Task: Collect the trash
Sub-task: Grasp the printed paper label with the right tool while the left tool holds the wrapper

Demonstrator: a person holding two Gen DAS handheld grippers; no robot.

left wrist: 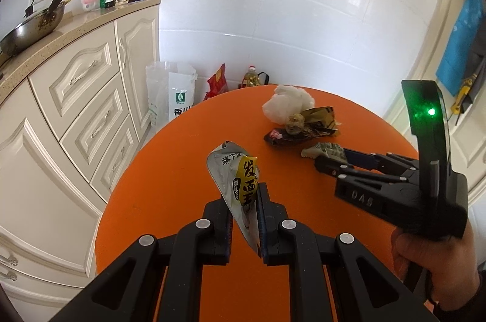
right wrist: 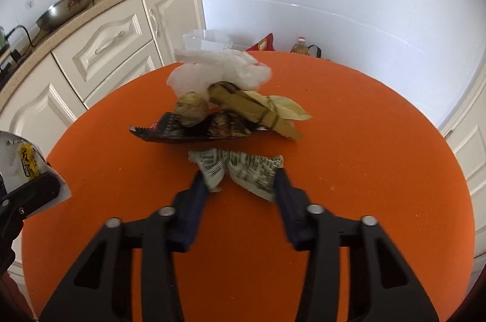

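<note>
We see our left gripper (left wrist: 244, 218) in matte black plastic, silver round screws at its linkage joints, blue ribbed pads (left wrist: 263, 226) lining the fingers. Our right gripper (right wrist: 240, 185) matches; its housing bears raised "DAS" lettering and a green light, with a bare-skinned hand (left wrist: 437, 258) and dark sleeve

Left gripper (left wrist: 244, 200): clamped on silver wrapper (left wrist: 235, 179), above orange table (left wrist: 158, 185). Trash pile (left wrist: 299, 117): far edge. Right gripper (left wrist: 326, 159): beside pile.

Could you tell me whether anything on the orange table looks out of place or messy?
Yes: trash sits heaped mid-table, a white plastic bag, brown leaf wrapper and dark snack packet overlapping, with a crumpled printed wrapper just in front.
</note>
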